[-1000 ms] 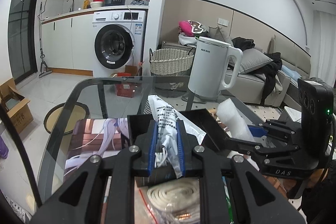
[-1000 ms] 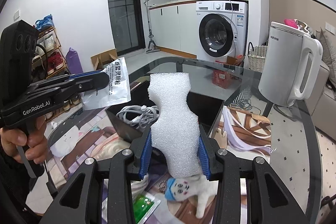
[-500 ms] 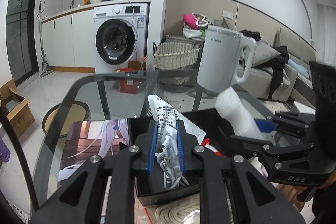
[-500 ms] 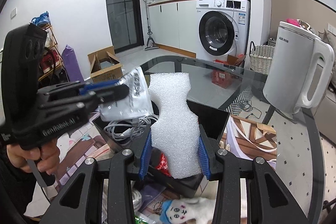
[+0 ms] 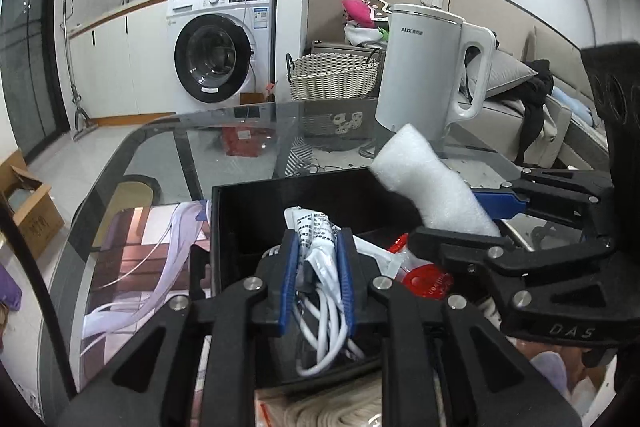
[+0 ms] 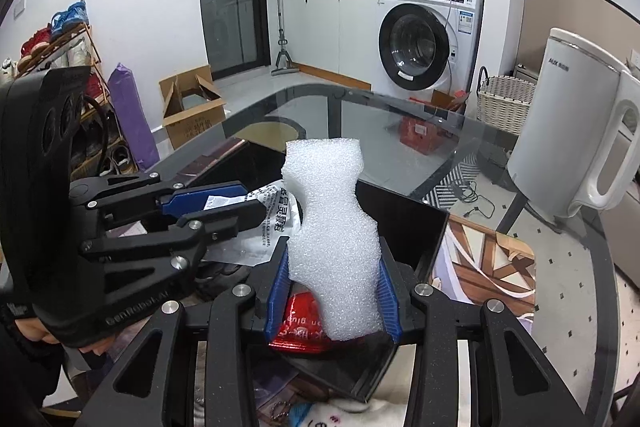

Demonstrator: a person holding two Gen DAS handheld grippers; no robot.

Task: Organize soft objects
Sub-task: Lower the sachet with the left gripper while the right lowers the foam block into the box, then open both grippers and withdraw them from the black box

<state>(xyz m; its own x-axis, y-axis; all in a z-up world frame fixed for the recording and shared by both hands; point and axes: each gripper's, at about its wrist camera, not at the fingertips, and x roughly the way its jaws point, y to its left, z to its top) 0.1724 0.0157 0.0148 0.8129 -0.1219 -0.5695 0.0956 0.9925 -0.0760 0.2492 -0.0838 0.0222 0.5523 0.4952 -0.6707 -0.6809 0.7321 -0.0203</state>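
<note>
My left gripper (image 5: pixel 316 247) is shut on a white printed plastic pouch (image 5: pixel 316 227) and hangs low over an open black box (image 5: pixel 248 211). A coiled white cable (image 5: pixel 328 327) and a red packet (image 5: pixel 420 279) lie inside the box. My right gripper (image 6: pixel 332 291) is shut on a white foam piece (image 6: pixel 332 219) that stands upright over the same box (image 6: pixel 408 223). In the right wrist view the left gripper (image 6: pixel 236 203) comes in from the left with the pouch (image 6: pixel 272 223) beside the foam. In the left wrist view the right gripper (image 5: pixel 460 215) holds the foam (image 5: pixel 432 187) over the box's right side.
A white electric kettle (image 5: pixel 424 67) stands on the glass table (image 5: pixel 200 147) beyond the box. A printed mat (image 6: pixel 492 263) lies under the box. A bagged coil of rope (image 5: pixel 340 411) sits near the front edge. A hand (image 6: pixel 36 331) holds the left gripper.
Both grippers have moved forward and down, so the pouch and the foam now sit over the black box's inside. Neither grip has changed.
</note>
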